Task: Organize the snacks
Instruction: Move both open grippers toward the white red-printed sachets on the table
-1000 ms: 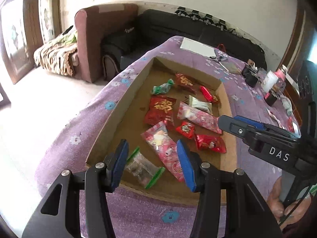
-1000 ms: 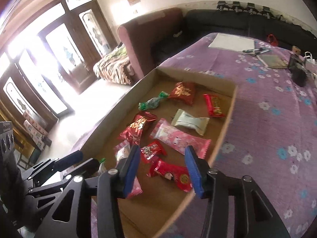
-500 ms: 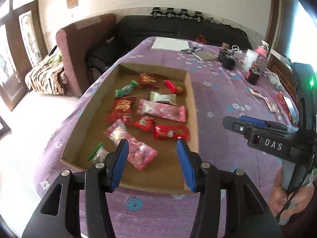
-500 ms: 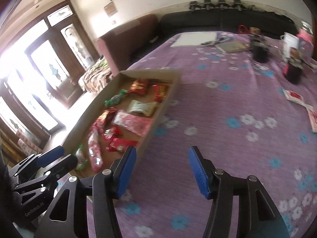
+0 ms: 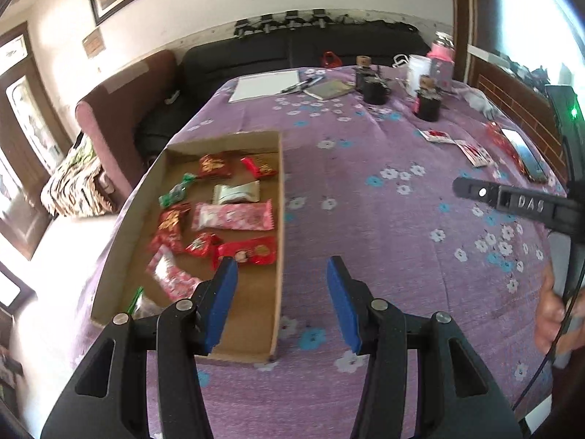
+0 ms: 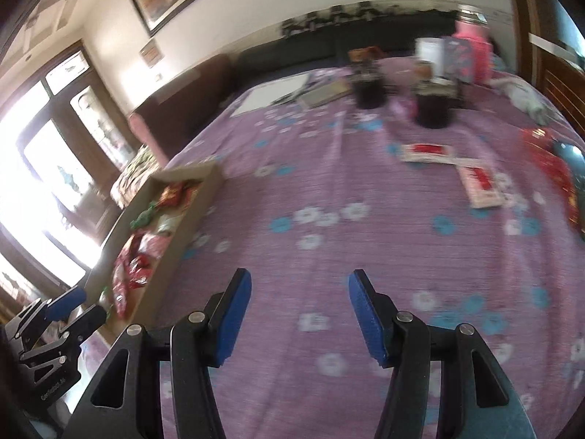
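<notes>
My right jaws [image 6: 299, 314] stood empty, half open; loose snack packets [image 6: 479, 183] lay upper right, nearer them than my left.

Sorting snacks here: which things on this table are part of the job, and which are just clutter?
Job:
- cardboard tray
- wrapped snacks in it, e.g. long pink packet, green candy, white packet
- loose red-and-white packets on the purple cloth, probably

Clutter:
- white paper
- two black cups
- pink bottle
</notes>
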Available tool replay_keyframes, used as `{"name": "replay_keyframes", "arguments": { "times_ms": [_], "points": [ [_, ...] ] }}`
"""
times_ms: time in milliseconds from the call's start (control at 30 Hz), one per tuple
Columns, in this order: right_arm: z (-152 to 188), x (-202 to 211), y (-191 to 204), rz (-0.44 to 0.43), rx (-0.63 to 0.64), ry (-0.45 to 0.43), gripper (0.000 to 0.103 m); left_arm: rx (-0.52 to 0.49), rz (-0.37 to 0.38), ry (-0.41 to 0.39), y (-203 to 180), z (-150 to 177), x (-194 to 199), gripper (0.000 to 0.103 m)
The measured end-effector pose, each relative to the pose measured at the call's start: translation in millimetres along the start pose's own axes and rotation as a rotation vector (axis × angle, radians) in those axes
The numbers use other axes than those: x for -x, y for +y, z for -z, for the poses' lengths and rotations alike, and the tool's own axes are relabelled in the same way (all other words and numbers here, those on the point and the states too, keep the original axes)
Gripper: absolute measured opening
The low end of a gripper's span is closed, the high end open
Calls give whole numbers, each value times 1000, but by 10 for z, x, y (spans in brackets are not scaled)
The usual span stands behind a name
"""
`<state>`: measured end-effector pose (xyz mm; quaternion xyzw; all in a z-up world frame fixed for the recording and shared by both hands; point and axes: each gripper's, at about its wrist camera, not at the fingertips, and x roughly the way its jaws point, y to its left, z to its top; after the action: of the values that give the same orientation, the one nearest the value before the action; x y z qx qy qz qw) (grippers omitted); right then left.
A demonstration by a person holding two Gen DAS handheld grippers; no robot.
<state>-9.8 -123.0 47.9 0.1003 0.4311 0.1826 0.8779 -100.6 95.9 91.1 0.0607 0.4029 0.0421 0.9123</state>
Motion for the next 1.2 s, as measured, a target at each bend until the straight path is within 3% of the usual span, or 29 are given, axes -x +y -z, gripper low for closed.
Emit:
{"name": "replay_keyframes", "arguments": {
  "times_ms": [533, 1067, 1200],
  "points": [
    [-151, 397, -1147, 112, -176, -70, 58, -106, 18, 41, -514, -155, -191, 49],
    [-162, 566, -1459, 162, -202, -87, 58, -137, 28, 51, -599, -177, -202, 49],
    [-274, 671, -1513, 199, -186, -101, 58, -130, 87, 52, -583, -293, -158, 49]
  ]
}}
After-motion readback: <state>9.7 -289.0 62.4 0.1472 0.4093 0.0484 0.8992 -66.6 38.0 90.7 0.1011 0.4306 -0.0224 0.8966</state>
